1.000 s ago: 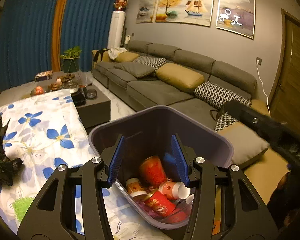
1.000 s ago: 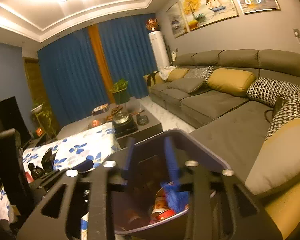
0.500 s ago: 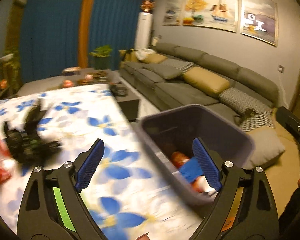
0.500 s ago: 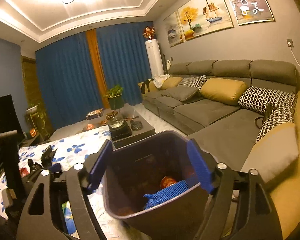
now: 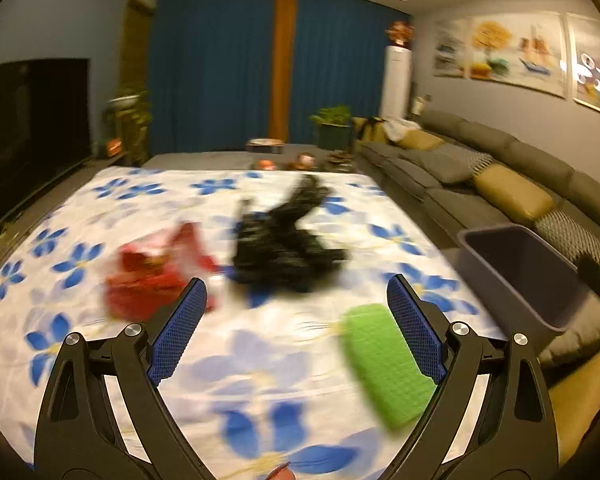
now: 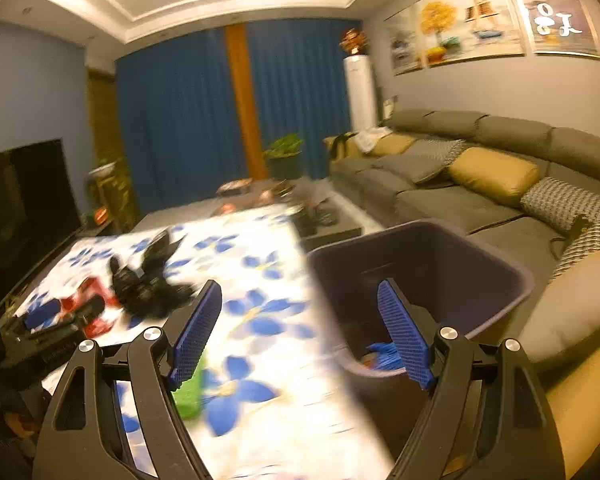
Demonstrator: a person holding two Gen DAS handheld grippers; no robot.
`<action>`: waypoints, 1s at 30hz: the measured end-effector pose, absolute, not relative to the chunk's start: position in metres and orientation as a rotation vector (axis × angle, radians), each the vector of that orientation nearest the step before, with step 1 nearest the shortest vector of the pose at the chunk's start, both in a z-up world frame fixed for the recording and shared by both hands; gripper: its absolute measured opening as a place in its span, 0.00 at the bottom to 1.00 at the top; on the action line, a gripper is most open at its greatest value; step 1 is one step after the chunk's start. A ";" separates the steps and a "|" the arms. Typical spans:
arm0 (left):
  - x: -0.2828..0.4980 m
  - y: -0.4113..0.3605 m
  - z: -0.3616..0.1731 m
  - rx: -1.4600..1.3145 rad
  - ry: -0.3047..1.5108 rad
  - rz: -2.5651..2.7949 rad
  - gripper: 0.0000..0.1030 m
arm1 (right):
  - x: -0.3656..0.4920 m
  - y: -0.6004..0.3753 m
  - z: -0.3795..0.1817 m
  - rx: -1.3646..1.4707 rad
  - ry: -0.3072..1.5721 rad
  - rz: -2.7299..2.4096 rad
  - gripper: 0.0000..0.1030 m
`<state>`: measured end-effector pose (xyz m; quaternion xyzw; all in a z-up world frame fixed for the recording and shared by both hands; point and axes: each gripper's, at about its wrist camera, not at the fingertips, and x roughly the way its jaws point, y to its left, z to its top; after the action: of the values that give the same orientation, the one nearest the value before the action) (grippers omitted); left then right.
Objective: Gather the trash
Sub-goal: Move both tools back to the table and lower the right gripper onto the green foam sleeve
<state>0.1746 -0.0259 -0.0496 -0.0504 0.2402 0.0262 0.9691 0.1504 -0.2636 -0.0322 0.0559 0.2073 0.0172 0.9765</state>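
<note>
On the flowered tablecloth [image 5: 260, 360] lie a crumpled black bag [image 5: 284, 240], red wrapper trash [image 5: 152, 276] and a green sponge-like piece [image 5: 384, 364]. My left gripper [image 5: 296, 328] is open and empty above the cloth, the green piece beside its right finger. The grey trash bin [image 5: 516, 272] stands off the table's right edge. My right gripper [image 6: 300, 336] is open and empty at the bin's [image 6: 420, 272] near rim; blue trash [image 6: 380, 354] lies inside. The black bag [image 6: 148, 280] and the green piece [image 6: 190, 392] show to its left.
A grey sofa [image 5: 500, 184] with yellow and patterned cushions runs along the right. A dark coffee table [image 6: 320, 216] with small items stands beyond the cloth. A TV [image 5: 28, 128] is at the left. Blue curtains [image 5: 228, 68] cover the far wall.
My left gripper opened wide and swung left from over the bin to over the table. My right gripper opened, dropped the blue trash into the bin and turned left.
</note>
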 end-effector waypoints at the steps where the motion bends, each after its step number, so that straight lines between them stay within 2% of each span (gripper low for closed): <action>1: 0.171 -0.018 -0.049 -0.107 0.482 0.067 0.87 | 0.153 -0.255 -0.035 0.104 0.429 0.049 0.76; 10: 0.145 0.048 -0.048 -0.124 0.454 0.186 0.87 | 0.184 -0.182 -0.077 0.017 0.575 0.138 0.76; 18: 0.142 0.090 -0.050 -0.161 0.442 0.222 0.87 | 0.206 -0.159 -0.101 -0.031 0.665 0.148 0.76; 26: 0.164 0.092 -0.054 -0.152 0.466 0.187 0.87 | 0.226 -0.152 -0.117 -0.058 0.760 0.147 0.67; 30: 0.180 0.085 -0.060 -0.132 0.487 0.173 0.87 | 0.234 -0.149 -0.124 -0.065 0.815 0.168 0.53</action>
<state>0.1796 0.0849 -0.0604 -0.0652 0.2407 0.0857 0.9646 0.2338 -0.1489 -0.1245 -0.0315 0.3958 0.0816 0.9142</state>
